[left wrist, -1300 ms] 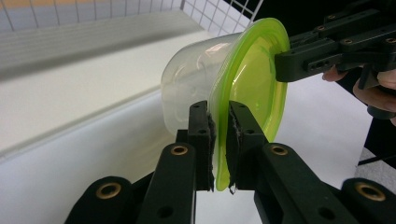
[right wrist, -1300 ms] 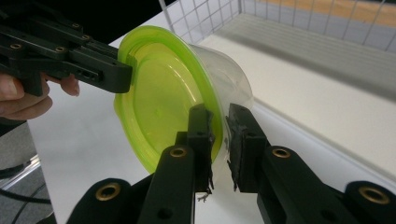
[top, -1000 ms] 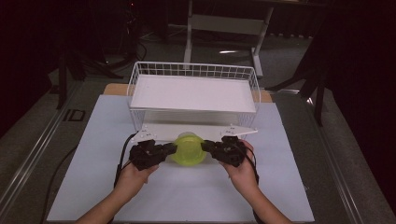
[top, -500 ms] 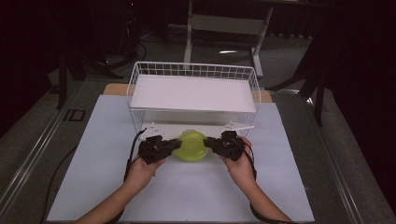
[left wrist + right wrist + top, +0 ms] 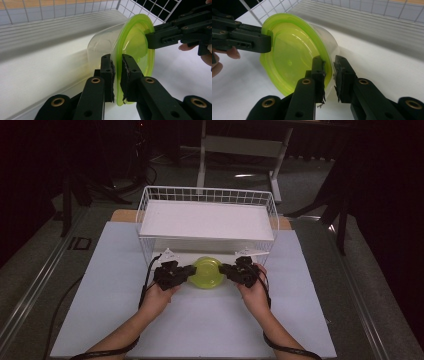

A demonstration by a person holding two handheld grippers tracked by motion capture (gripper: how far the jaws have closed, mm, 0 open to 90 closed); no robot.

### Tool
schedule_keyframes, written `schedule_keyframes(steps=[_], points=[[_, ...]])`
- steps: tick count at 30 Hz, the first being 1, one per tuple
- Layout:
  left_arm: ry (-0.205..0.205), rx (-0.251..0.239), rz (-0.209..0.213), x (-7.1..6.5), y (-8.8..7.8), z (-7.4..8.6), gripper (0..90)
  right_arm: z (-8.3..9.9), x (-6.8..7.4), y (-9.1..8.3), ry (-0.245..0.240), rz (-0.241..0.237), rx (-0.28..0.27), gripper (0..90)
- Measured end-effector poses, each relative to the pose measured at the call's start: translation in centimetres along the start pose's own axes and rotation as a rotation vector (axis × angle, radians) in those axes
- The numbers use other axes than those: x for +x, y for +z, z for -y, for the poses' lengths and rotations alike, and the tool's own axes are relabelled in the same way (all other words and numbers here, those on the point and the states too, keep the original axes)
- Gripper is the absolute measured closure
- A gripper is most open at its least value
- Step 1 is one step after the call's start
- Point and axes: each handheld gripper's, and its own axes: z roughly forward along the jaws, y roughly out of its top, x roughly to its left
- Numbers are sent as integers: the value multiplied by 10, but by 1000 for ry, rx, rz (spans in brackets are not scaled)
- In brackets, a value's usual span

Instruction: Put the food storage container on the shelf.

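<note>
Container: a clear plastic tub capped by a yellow-green lid is seen at the centre of the high view, held between the two grippers just at the near wall of the wire basket; in both gripper views it is shown tipped on its side, the lid facing the table's near side and the clear body pointing toward the basket.

Left gripper: seen left of centre in the high view, gripped by the person's left hand; in the left gripper view its jaws are pressed onto the lid's rim, pinching it from both faces — pad on the tub side.

Right gripper: seen right of centre, gripped by the right hand; in the right gripper view its jaws are pinching the lid's rim at the opposite edge, one jaw over the lid face, the other behind it against the clear wall.

Wire basket: white, placed in the upper middle of the high view — a white panel is laid flat across it.

Table cover: a pale sheet is spread under everything, filling the lower half of the frame.

Cables: black, trailed from the grippers along the forearms toward the bottom edge.
</note>
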Motion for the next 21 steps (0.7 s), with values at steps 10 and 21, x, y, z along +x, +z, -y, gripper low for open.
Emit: schedule_keyframes(steps=[10, 21], points=[[-1, -10, -8, 8, 9, -1, 805, -2, -3, 8, -4, 35, -16, 787], [4, -35, -21, 20, 13, 1, 752, -7, 1, 14, -51, 67, -78, 770]])
